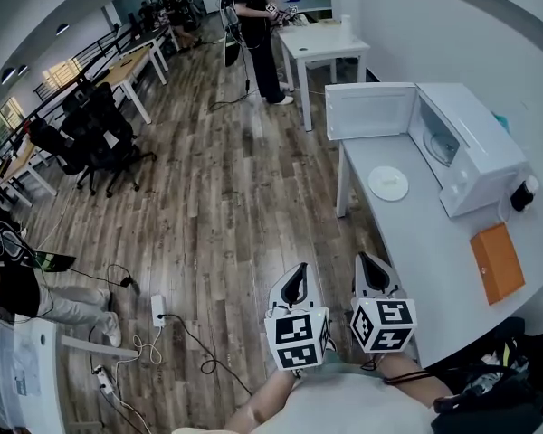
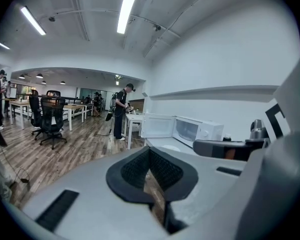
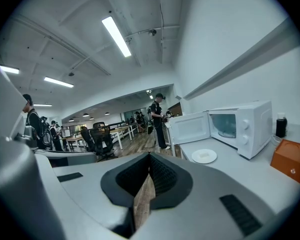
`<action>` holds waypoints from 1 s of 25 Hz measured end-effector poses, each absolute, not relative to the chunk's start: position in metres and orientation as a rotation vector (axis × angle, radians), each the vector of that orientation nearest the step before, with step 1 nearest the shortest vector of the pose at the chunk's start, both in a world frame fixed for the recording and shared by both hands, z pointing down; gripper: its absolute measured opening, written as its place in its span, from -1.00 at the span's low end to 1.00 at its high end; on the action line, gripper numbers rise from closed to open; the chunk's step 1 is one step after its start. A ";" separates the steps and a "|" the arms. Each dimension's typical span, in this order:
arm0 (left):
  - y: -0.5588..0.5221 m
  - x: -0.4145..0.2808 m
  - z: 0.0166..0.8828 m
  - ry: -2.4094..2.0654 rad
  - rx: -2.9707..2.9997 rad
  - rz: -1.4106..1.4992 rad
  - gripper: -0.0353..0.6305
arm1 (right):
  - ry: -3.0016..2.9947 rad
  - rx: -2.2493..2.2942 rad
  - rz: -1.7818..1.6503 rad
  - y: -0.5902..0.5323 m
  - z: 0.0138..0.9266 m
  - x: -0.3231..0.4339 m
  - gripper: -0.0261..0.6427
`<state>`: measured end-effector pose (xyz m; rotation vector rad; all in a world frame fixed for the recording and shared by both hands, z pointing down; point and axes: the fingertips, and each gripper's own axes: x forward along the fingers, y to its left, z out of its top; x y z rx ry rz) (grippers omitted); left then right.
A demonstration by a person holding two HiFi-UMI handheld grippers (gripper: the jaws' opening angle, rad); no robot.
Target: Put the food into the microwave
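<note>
A white microwave (image 1: 466,147) stands on the grey-white counter (image 1: 434,251) with its door (image 1: 369,110) swung open to the left. In front of it lies a white plate (image 1: 388,183) with a pale piece of food on it. Both grippers hang low over the floor, short of the counter's near end. My left gripper (image 1: 298,271) is shut and empty; so is my right gripper (image 1: 366,262). The right gripper view shows the microwave (image 3: 240,126), its door (image 3: 189,128) and the plate (image 3: 204,156) ahead and to the right. In the left gripper view the microwave (image 2: 197,130) is farther off.
An orange box (image 1: 496,261) lies on the counter right of the microwave. A person (image 1: 253,25) stands by a white table (image 1: 321,43) beyond the counter. Office chairs (image 1: 90,138) and desks fill the left. Cables and a power strip (image 1: 158,310) lie on the wood floor.
</note>
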<state>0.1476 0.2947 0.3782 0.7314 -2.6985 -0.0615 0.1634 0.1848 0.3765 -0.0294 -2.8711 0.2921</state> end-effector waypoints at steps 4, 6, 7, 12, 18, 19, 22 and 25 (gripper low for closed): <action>0.280 0.124 0.376 -2.703 0.749 -0.044 -0.90 | -2.876 -0.030 0.289 0.174 0.376 0.142 -0.87; 0.273 0.112 0.376 -2.703 0.757 -0.044 -0.90 | -2.880 -0.030 0.276 0.169 0.375 0.132 -0.87; 0.270 0.107 0.376 -2.702 0.762 -0.045 -0.90 | -2.880 -0.028 0.272 0.165 0.376 0.127 -0.87; 0.250 0.083 0.378 -2.691 0.789 -0.043 -0.90 | -2.870 -0.007 0.268 0.147 0.378 0.105 -0.87; 0.231 0.057 0.379 -2.680 0.811 -0.042 -0.90 | -2.866 0.013 0.274 0.130 0.380 0.081 -0.87; 0.228 0.053 0.380 -2.677 0.814 -0.041 -0.90 | -2.865 0.016 0.276 0.127 0.381 0.077 -0.87; 0.219 0.044 0.382 -2.672 0.821 -0.036 -0.90 | -2.857 0.019 0.275 0.120 0.384 0.067 -0.87; 0.213 0.037 0.385 -2.665 0.820 -0.034 -0.90 | -2.853 0.019 0.244 0.114 0.386 0.060 -0.87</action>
